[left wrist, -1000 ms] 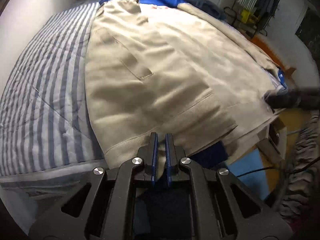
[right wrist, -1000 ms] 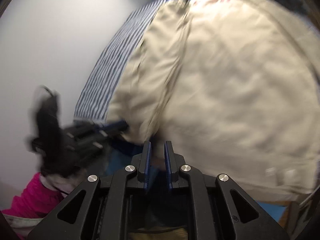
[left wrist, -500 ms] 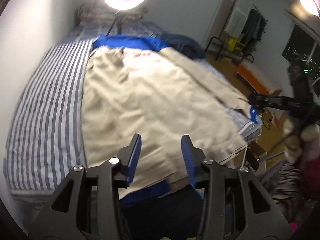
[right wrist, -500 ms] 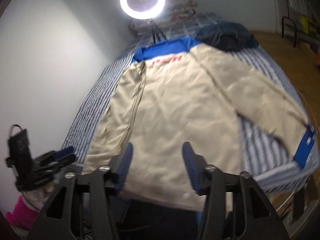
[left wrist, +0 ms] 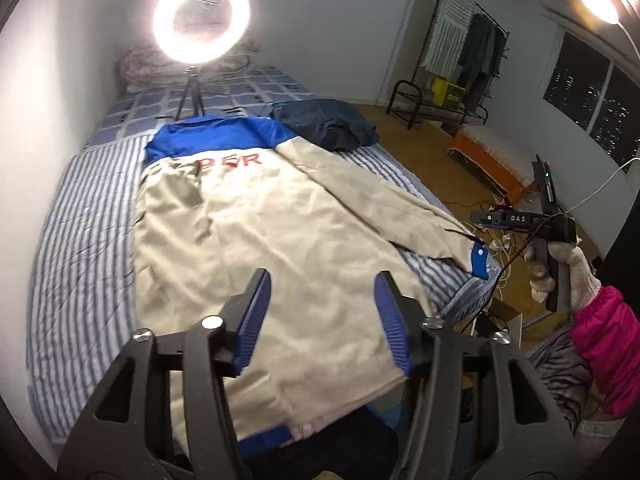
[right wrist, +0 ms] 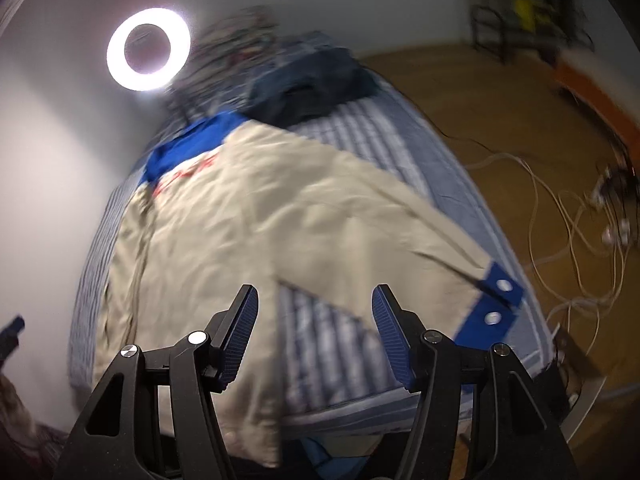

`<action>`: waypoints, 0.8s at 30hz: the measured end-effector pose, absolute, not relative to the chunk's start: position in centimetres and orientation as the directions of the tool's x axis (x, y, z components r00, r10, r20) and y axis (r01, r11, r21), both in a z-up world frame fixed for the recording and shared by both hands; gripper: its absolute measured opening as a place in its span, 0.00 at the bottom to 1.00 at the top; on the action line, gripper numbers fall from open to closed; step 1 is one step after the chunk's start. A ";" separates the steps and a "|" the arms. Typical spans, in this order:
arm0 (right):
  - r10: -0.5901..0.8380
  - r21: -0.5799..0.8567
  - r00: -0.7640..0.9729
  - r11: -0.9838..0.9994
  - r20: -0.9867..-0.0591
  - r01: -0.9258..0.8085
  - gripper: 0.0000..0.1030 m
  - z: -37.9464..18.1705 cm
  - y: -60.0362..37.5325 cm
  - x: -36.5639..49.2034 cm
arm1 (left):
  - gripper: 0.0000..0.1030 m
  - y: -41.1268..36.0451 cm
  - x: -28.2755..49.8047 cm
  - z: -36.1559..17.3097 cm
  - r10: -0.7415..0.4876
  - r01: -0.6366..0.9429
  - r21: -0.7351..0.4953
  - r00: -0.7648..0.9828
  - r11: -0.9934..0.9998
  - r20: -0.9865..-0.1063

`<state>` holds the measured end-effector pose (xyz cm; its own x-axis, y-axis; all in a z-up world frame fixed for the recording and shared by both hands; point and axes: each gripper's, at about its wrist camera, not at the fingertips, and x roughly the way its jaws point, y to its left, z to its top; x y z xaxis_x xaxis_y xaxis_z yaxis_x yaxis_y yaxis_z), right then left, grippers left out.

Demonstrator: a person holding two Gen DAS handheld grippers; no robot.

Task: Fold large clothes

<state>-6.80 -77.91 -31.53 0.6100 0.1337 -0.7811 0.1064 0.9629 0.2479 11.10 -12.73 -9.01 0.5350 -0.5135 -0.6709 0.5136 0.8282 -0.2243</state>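
Observation:
A beige jacket with a blue collar and red letters lies flat on the striped bed, back side up. Its right sleeve stretches to the bed's right edge and ends in a blue cuff. My left gripper is open and empty above the jacket's hem. My right gripper is open and empty above the bed's foot, between the jacket body and the sleeve cuff. The right gripper also shows in the left wrist view, held by a gloved hand.
A lit ring light on a tripod stands at the head of the bed. A dark blue garment lies at the bed's far right. A clothes rack, an orange bench and floor cables are to the right.
Both grippers were shut on the jacket's hem a second ago. They have opened, let go and drawn back and up. The jacket now lies spread on the bed.

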 end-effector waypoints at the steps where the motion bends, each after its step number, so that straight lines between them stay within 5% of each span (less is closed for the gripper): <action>1: 0.120 0.246 0.609 0.961 -0.784 0.127 0.57 -31.6 -79.0 -6.7 | 0.54 -13.3 12.0 -9.5 -0.526 0.524 -0.235 0.519 0.819 -0.674; 11: 0.053 0.284 0.581 0.906 -0.812 0.315 0.57 -35.9 -89.6 -5.4 | 0.54 -17.4 15.9 -16.4 -0.543 0.545 -0.295 0.377 0.785 -0.750; 24: 0.155 0.279 0.539 0.948 -0.828 0.156 0.57 -39.3 -90.6 0.1 | 0.54 -18.4 18.0 -19.6 -0.519 0.530 -0.299 0.331 0.793 -0.788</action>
